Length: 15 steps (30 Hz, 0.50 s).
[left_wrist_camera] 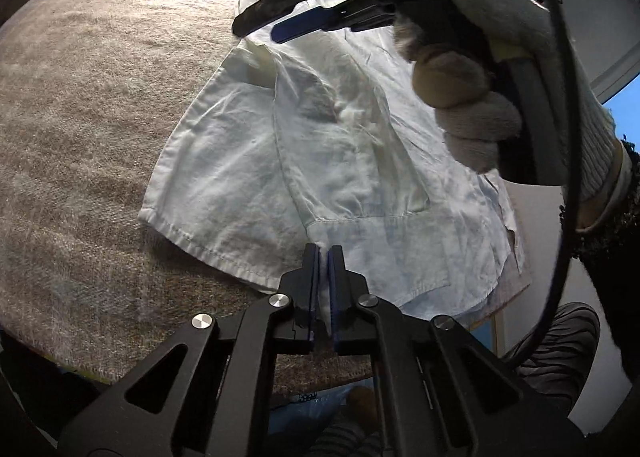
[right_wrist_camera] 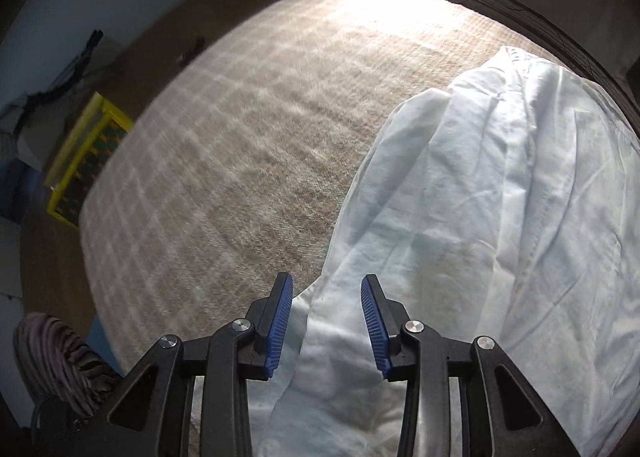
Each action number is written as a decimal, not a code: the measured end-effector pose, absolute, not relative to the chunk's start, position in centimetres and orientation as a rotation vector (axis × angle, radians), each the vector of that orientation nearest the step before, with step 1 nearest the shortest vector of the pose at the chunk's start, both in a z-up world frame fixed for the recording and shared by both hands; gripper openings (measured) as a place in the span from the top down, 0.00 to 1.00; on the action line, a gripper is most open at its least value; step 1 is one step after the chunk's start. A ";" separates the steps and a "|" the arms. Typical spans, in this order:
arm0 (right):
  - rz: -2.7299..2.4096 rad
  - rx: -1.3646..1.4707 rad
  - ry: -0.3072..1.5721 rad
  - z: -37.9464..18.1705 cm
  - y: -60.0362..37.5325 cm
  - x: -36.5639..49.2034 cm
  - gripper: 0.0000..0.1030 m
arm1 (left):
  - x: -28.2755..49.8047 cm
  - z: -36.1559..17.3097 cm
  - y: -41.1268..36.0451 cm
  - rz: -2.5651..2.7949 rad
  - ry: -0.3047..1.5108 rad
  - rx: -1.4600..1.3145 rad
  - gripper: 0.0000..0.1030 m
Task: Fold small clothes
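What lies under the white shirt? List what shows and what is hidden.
The white shirt lies on a tan checked blanket, which shows all around it. The left gripper is shut on its near hem. Anything beneath the cloth itself is covered and cannot be seen.

White shirt (left_wrist_camera: 248,161) on checked blanket (left_wrist_camera: 80,97)

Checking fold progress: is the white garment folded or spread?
Partly folded: the garment lies in overlapping layers on the blanket.

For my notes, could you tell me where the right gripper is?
In the left wrist view the right gripper hangs at top centre, over the white garment's far edge.
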State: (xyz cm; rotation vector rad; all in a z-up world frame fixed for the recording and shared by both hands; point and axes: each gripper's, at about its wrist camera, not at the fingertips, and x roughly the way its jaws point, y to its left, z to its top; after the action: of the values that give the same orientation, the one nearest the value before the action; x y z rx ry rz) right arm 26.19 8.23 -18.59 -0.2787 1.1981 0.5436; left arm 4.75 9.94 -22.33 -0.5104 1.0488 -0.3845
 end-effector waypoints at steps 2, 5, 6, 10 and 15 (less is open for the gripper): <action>0.525 -0.317 1.202 -18.9 8.7 26.3 0.76 | 4.6 -22.2 10.0 -0.391 1.043 -0.521 1.00; 0.511 -0.332 1.218 -19.3 8.8 26.6 0.99 | 4.4 -21.3 10.6 -0.412 1.030 -0.528 1.00; 0.513 -0.326 1.218 -19.3 8.7 26.7 1.00 | 4.2 -20.8 10.8 -0.416 1.023 -0.520 1.00; 0.519 -0.241 1.181 -17.5 7.6 26.9 1.00 | 3.6 -18.4 13.3 -0.404 0.992 -0.518 1.00; 0.543 -0.124 1.128 -14.8 7.1 27.4 1.00 | 3.4 -16.1 16.0 -0.341 0.962 -0.469 1.00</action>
State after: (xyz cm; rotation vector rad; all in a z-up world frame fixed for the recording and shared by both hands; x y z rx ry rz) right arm 27.40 7.15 -14.84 -0.1241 1.1282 0.5427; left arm 3.36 16.04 -16.05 -0.4689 0.9624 -0.3413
